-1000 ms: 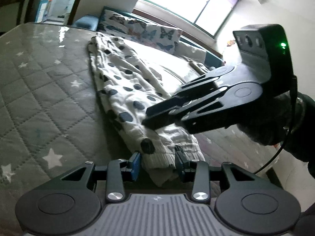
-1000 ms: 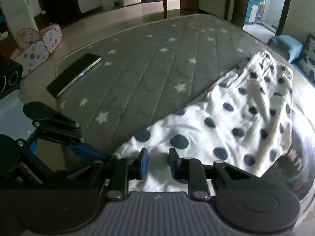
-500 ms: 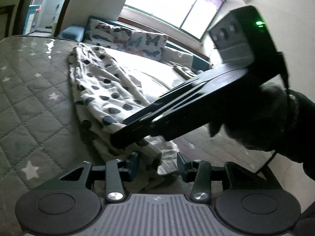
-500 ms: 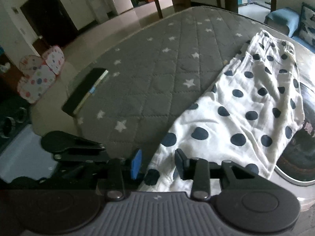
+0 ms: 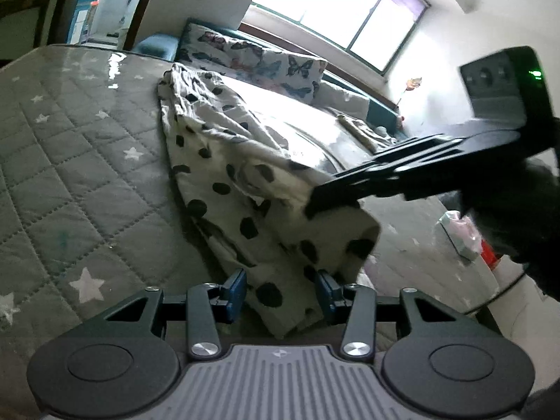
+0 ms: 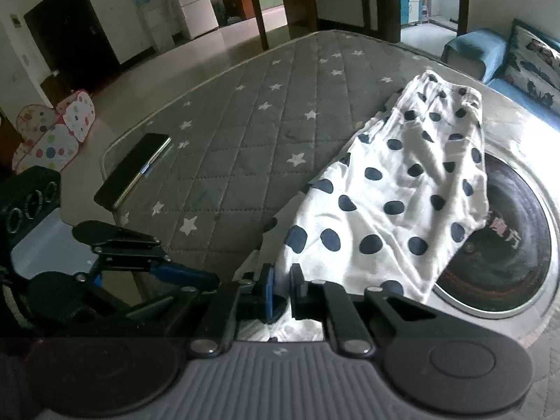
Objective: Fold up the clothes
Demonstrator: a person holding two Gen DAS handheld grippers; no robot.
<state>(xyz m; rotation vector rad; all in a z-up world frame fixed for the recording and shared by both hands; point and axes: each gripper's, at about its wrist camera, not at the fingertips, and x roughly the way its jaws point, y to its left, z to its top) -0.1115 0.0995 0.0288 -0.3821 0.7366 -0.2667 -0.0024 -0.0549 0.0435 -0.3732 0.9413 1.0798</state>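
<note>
The right hand-held gripper (image 6: 281,288) is pinched tight on the near end of the spotty pants (image 6: 402,192). The left hand-held gripper (image 5: 283,288) is open wide, with the pants lying between its fingers on the bed (image 5: 70,175).

The left gripper (image 5: 280,292) is black, with a grey ribbed plate at the bottom middle of the frame and a big round black disc on each side of it. Two shiny silver screws sit just above the plate. Its two fingertips have blue pads (image 5: 235,290). The right gripper (image 6: 281,292) looks the same: grey ribbed plate, round black disc, silver screws, a blue pad (image 6: 268,292) on the left finger. In the left wrist view, at the upper right, it has a grey and black box with a small green light. A dark glove (image 5: 518,217) covers the hand below the box, and a thin black cable runs down by it.
</note>
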